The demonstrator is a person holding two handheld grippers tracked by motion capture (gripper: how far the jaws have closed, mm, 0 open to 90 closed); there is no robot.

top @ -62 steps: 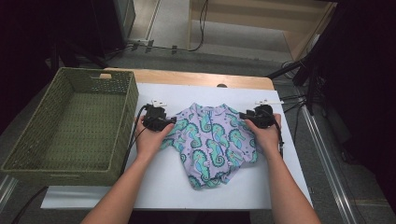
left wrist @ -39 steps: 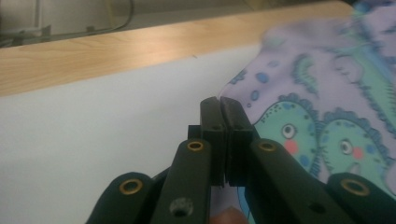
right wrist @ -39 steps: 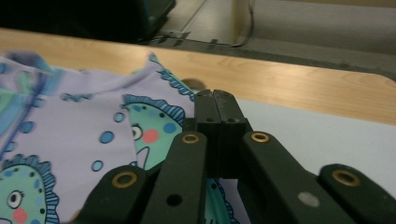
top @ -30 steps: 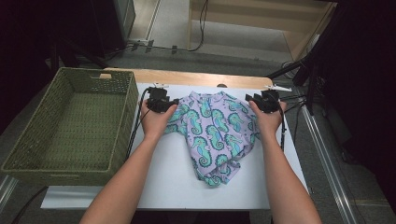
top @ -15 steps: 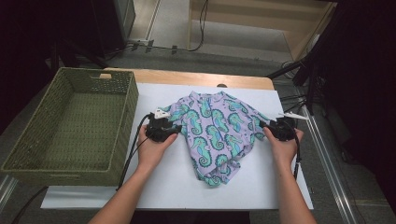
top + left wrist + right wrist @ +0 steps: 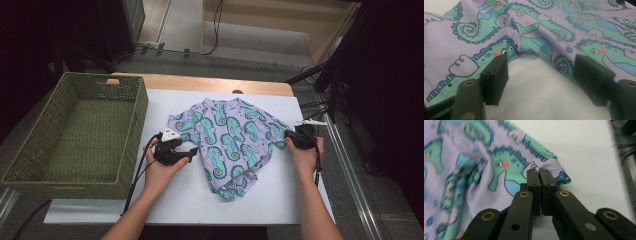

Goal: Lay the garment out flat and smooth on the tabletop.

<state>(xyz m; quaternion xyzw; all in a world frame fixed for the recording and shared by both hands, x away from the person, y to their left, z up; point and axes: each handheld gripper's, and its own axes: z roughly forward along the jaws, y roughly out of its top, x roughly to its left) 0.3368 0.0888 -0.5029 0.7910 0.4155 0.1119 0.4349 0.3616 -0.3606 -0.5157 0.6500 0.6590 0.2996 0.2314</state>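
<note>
Both hands have dropped from the shirt's (image 6: 231, 142) far corners to its sleeves. One basket (image 6: 75, 135) sits at the worktop's (image 6: 280, 200) left edge, one shirt lies mid-worktop. Left gripper (image 6: 184, 152) has just been opening, nothing between its jaws; right gripper (image 6: 289, 136), just closing, looks clenched on the right sleeve. One-sided pulling could skew the shirt.

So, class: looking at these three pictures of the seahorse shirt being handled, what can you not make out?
- High view: the right gripper jaws, hidden by the hand and too small.
- Right gripper view: whether cloth of the shirt is pinched; the closed jaws cover the hem, and the left part is blurred.
- Left gripper view: the shirt's far parts, cut off by the edges.
- High view: the basket near wall's inside.
</note>
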